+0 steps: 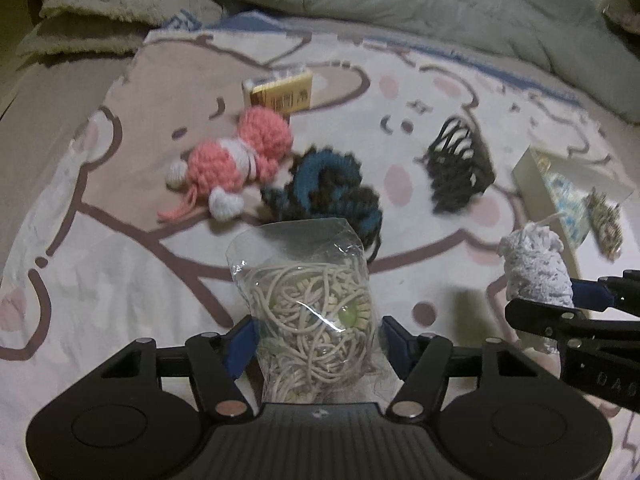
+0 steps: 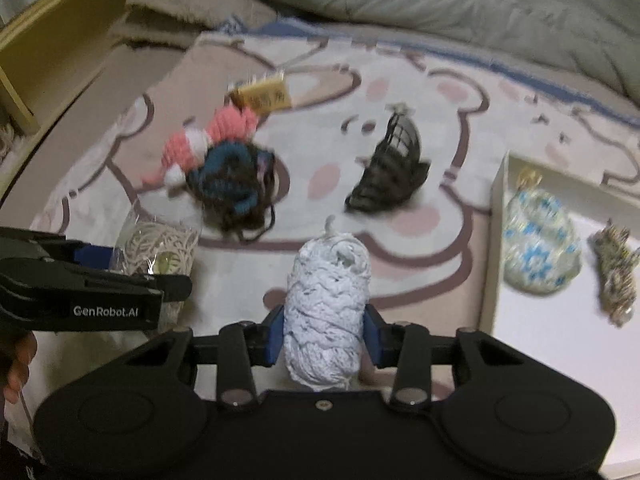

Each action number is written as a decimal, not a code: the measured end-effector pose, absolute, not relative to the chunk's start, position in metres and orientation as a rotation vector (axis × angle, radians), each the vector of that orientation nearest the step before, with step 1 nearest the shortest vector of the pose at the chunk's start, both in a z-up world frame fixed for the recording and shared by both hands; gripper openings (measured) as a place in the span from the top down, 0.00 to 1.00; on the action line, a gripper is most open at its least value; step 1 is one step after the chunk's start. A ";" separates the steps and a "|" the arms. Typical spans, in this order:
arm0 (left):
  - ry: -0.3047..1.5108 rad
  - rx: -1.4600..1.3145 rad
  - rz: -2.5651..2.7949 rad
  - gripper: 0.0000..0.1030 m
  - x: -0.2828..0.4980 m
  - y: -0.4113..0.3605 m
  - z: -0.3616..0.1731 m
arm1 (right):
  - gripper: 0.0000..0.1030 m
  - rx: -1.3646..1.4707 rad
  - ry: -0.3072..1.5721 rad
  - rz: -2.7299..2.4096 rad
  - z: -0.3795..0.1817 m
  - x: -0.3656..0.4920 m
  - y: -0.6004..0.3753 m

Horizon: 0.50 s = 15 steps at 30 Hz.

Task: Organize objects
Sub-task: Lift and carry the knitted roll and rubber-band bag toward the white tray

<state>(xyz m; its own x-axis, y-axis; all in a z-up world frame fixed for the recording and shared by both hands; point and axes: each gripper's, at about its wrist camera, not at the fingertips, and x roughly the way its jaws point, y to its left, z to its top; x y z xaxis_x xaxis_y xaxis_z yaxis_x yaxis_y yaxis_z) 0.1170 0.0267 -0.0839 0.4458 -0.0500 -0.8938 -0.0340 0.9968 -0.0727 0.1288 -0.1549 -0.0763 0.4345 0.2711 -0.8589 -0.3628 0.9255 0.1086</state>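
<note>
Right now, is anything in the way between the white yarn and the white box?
Nothing visible. The right gripper holds the white yarn, and only bare blanket lies between it and the white box, where two things already lie toward the far end.

The print on the small yellow cardboard box (image 1: 281, 94) near the far edge of the bear-patterned bed sheet (image 1: 120, 280) is too blurred to read. The white shallow tray (image 2: 560, 360) is cut by the picture's right edge.

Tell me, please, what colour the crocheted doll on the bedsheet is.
The crocheted doll is pink and white, clearest in the left wrist view.
</note>
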 end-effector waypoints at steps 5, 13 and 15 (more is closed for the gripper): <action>1.034 -0.106 -0.018 0.36 0.113 0.028 -0.060 | 0.60 -0.097 0.977 0.372 -0.054 0.128 -0.166; 0.938 -0.172 -0.039 0.36 0.110 0.030 -0.027 | 0.59 -0.053 0.872 0.333 -0.021 0.122 -0.194; 0.920 -0.177 -0.043 0.36 0.110 0.028 -0.021 | 0.59 -0.059 0.848 0.321 -0.015 0.121 -0.199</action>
